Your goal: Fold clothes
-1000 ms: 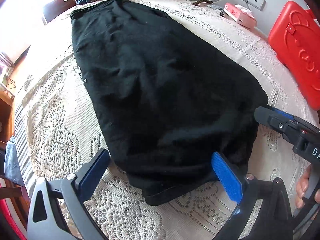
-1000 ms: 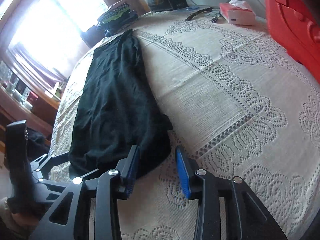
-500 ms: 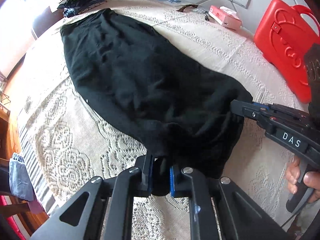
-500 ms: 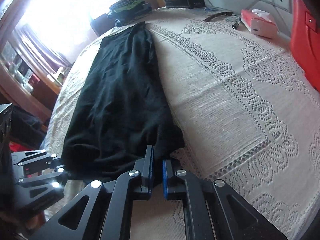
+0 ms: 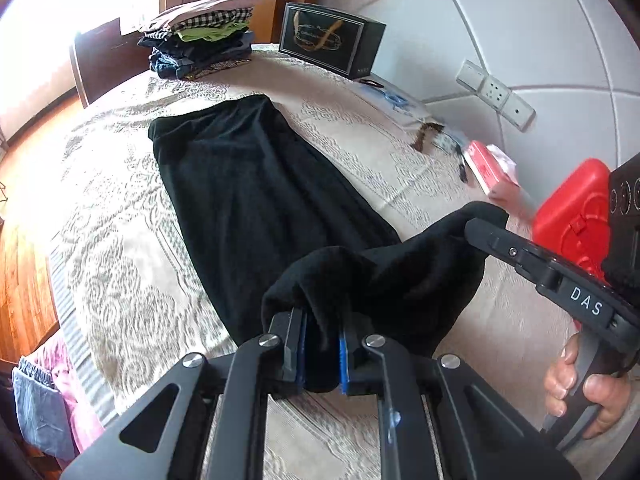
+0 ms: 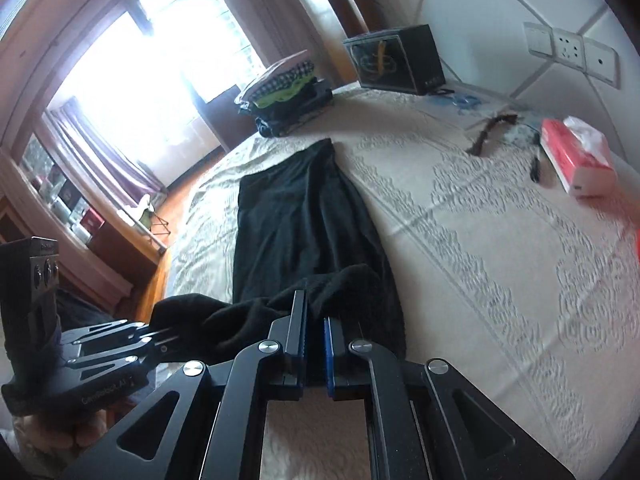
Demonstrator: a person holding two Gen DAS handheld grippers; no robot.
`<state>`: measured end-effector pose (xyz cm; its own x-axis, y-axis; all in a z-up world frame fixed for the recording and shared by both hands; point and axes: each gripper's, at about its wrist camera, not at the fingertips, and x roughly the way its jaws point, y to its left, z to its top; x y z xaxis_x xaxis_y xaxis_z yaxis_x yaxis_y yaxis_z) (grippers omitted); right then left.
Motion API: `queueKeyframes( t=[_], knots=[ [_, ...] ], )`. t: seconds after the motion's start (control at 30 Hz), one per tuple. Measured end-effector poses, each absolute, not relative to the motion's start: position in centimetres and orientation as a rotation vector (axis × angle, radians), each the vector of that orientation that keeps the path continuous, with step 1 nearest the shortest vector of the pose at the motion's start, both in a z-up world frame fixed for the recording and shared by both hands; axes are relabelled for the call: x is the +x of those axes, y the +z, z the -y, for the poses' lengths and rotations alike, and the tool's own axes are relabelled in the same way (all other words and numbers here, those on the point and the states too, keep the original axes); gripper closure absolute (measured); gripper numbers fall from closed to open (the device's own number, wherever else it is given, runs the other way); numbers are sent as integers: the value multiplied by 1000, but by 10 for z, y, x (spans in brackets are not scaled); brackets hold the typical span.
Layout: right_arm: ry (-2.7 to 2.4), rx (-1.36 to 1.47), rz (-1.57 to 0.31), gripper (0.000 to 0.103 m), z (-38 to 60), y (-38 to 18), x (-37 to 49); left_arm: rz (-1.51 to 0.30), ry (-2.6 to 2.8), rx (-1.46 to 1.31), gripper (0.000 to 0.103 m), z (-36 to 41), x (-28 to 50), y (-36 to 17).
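A: Change from 1 second ago: both claws stood spread at the near hem of the black garment [image 5: 260,200], which lay flat. Now the left gripper [image 5: 322,354] is pressed together, pinching black cloth between its blue pads, and the right gripper [image 6: 316,350] is pinching the other near corner the same way.

B: And the hem?

A: Off the surface. It hangs as a sagging band between the 2 claws, doubled back over the garment's near part. The far end is flat as before, reaching toward the table's far edge.

B: Surface?

A: Table under a cream lace cloth [image 6: 500,240]. The garment runs lengthwise, nearer the left edge.

B: Surroundings?

A: Stack of folded clothes [image 5: 200,40] at the far-left corner. Dark box [image 5: 330,40] at the far edge by the wall. Pink tissue box [image 6: 576,160] and small dark items along the right edge. Red case [image 5: 572,216] at the right, partly behind the right gripper [image 5: 486,230] in the left view. A hand [image 5: 584,396] grips that tool's handle.

B: Obstructions?

A: None on the garment itself. The stack sits just beyond its far end, apart from it.
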<state>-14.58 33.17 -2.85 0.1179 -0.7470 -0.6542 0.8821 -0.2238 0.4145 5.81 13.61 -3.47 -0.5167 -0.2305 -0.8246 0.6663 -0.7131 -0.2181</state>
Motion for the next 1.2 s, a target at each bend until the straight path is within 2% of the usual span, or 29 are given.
queueKeyframes(
  t=[0.43, 0.57, 0.63, 0.77, 0.8, 0.87, 0.9, 0.93, 0.97, 1.0, 1.1, 1.2],
  knots=[
    [-1549, 1010, -289, 96, -22, -51, -169, -850, -2162, 1189, 92, 139, -10, -72],
    [-1530, 1059, -336, 96, 52, -74, -178, -933, -2093, 1232, 91, 197, -26, -103],
    [-1527, 1082, -353, 96, 78, -87, -181, -993, -2061, 1253, 88, 219, -30, -116],
    [-1533, 1135, -363, 87, 105, -107, -186, -1072, -2058, 1268, 86, 236, -27, -124],
    [-1532, 1146, -337, 85, 104, -106, -189, -1072, -2070, 1266, 83, 236, -25, -122],
    [-1536, 1149, -281, 80, 97, -100, -195, -1067, -2097, 1229, 68, 235, -20, -112],
    [-1543, 1141, -254, 79, 91, -94, -199, -1050, -2102, 1193, 37, 234, -15, -105],
    [-1549, 1130, -230, 74, 83, -88, -202, -1034, -2107, 1158, 3, 234, -11, -98],
    [-1553, 1122, -209, 68, 73, -83, -204, -1013, -2107, 1130, 0, 233, -7, -91],
    [-1555, 1114, -190, 67, 62, -78, -206, -987, -2103, 1112, 0, 231, -4, -84],
    [-1566, 1094, -203, 67, 22, -71, -208, -964, -2071, 1136, 0, 216, 2, -76],
    [-1592, 1073, -302, 67, -26, -78, -204, -902, -2062, 1183, 0, 176, 5, -80]
  ],
)
